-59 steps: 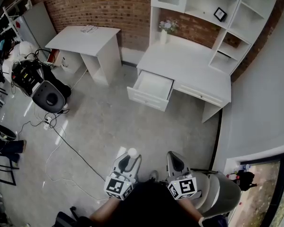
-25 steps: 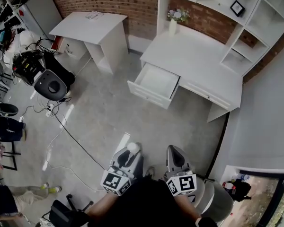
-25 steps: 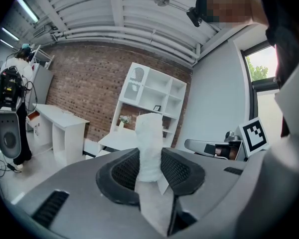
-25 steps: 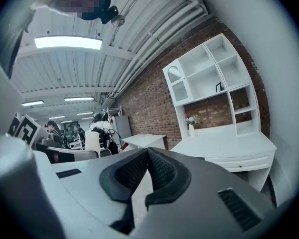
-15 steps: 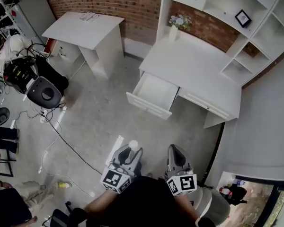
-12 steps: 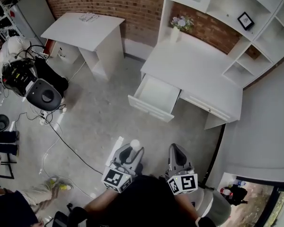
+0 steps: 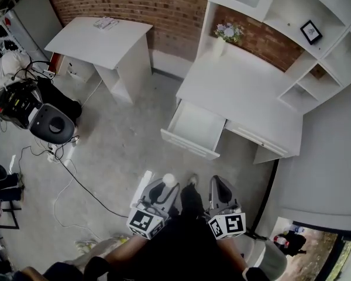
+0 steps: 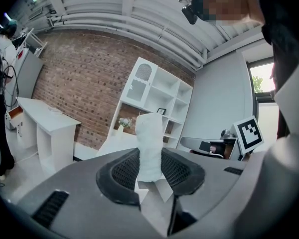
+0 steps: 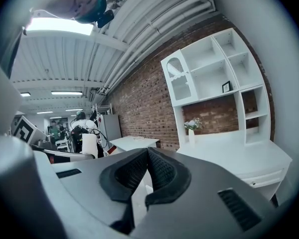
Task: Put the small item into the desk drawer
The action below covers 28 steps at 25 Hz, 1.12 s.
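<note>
A small white wrapped item (image 7: pixel 168 180) stands upright between the jaws of my left gripper (image 7: pixel 165 187), which is shut on it; in the left gripper view the item (image 8: pixel 149 146) rises above the black pads (image 8: pixel 122 171). My right gripper (image 7: pixel 218 186) is beside it, and the right gripper view shows its jaws (image 9: pixel 147 171) shut together with nothing in them. Ahead, the white desk (image 7: pixel 245 89) has its left drawer (image 7: pixel 194 129) pulled open, and what shows of its inside is bare. Both grippers hang over the floor, short of the drawer.
A smaller white table (image 7: pixel 99 37) stands at the left against the brick wall. A vase of flowers (image 7: pixel 222 37) and a shelf unit (image 7: pixel 292 16) are on the desk. Black equipment (image 7: pixel 32 107) and a cable (image 7: pixel 76 180) lie on the floor at the left.
The desk and its open drawer have come nearer in the head view as both grippers advance towards them. The left gripper keeps its hold on the white item.
</note>
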{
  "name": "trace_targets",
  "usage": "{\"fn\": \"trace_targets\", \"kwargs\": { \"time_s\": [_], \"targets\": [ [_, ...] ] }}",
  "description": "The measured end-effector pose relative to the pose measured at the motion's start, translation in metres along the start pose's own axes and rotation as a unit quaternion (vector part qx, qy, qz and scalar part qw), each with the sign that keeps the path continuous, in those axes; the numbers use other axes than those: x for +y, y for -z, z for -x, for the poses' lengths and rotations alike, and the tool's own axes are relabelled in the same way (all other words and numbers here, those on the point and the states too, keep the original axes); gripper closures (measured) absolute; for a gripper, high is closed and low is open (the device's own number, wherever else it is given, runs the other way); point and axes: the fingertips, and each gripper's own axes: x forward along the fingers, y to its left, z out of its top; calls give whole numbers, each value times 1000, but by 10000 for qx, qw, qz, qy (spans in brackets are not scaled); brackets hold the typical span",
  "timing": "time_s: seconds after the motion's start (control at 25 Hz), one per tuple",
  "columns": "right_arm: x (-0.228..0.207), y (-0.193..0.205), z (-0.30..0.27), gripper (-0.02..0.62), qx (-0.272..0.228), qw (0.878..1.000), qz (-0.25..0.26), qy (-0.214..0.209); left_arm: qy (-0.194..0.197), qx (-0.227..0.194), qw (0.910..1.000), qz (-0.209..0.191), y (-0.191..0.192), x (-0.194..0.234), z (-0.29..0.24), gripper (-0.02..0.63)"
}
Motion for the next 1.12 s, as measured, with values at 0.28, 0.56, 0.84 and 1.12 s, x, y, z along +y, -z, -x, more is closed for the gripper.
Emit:
{"fn": "trace_targets", "kwargs": {
  "time_s": [0.28, 0.56, 0.84, 1.12],
  "targets": [
    [-42, 3, -62, 581, -16, 9999, -22, -150, -118, -15, 9999, -25, 1, 33, -61, 469],
    [-96, -23, -141, 581, 1, 9985, 3, -543, -405, -5, 9991, -122, -32, 63, -146, 469],
    [-145, -35, -194, 581, 39, 9971, -44, -757, -591, 139, 9980, -148, -44, 83, -210, 469],
    [-177, -37, -231, 581, 120, 9972, -134, -723, -611, 387, 9965, -418, -54, 106, -250, 468]
  ]
}}
